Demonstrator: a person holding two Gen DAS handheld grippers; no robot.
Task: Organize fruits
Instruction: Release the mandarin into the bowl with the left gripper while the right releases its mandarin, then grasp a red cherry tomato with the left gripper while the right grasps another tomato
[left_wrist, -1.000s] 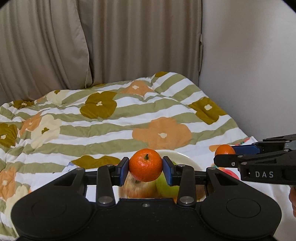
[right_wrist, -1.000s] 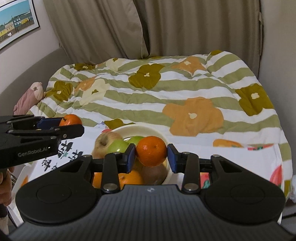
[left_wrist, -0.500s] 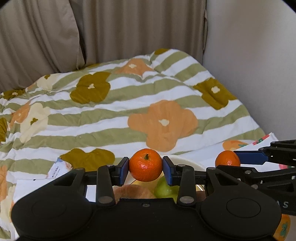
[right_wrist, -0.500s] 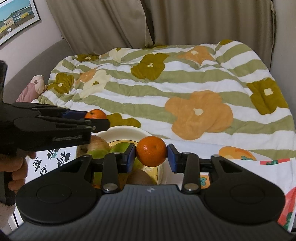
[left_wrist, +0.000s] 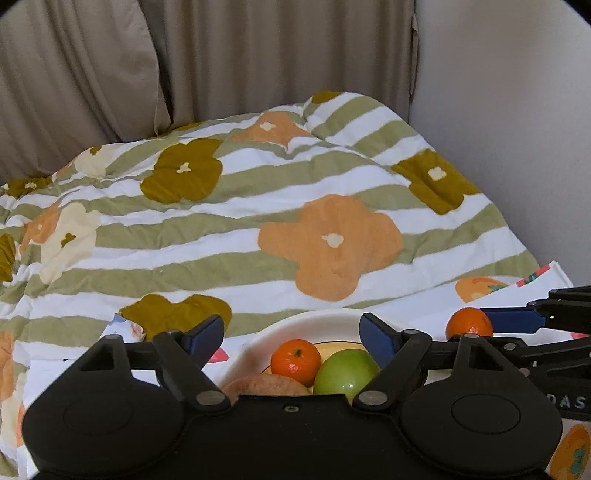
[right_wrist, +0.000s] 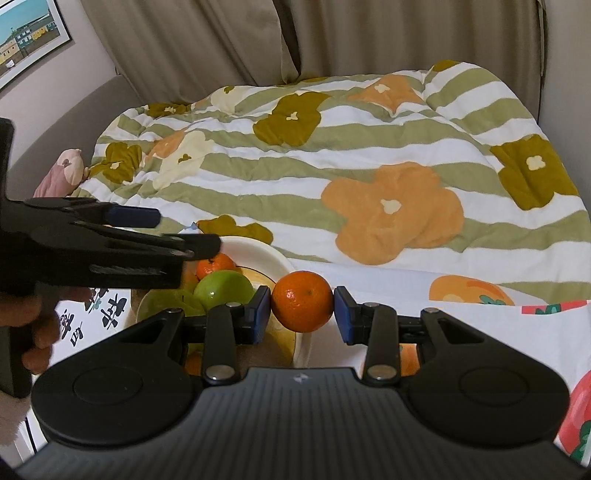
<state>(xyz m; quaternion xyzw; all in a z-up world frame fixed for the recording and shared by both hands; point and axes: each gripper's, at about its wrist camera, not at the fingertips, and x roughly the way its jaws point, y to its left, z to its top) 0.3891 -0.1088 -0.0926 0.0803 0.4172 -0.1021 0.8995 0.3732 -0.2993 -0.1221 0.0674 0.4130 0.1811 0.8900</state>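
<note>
1. Hovering over the bowl (left_wrist: 325, 321): left tool (left_wrist: 291, 334) has just been opening, jaws wide, nothing between them. Its tangerine (left_wrist: 295, 362) now sits in the bowl, touching the green apple (left_wrist: 345, 371).
2. Right tool (right_wrist: 302, 313) is clamped on a second tangerine (right_wrist: 302, 311), right at the bowl's near rim, not over the middle.
3. Risk: letting go there would likely drop the fruit on the rim, so it rolls off onto the cloth (right_wrist: 461, 332).
4. Risk: the bowl is heaped with fruit; another round one on top may slide off or knock the first tangerine out.
5. Risk: the tools are close together above the bowl and could clash.
6. Surface: fruit-print cloth under the bowl, counter hidden. Behind the bowl, a bed with a floral striped quilt (left_wrist: 258, 221), beige curtains (left_wrist: 221, 59), a framed picture (right_wrist: 26, 40) on the wall.
</note>
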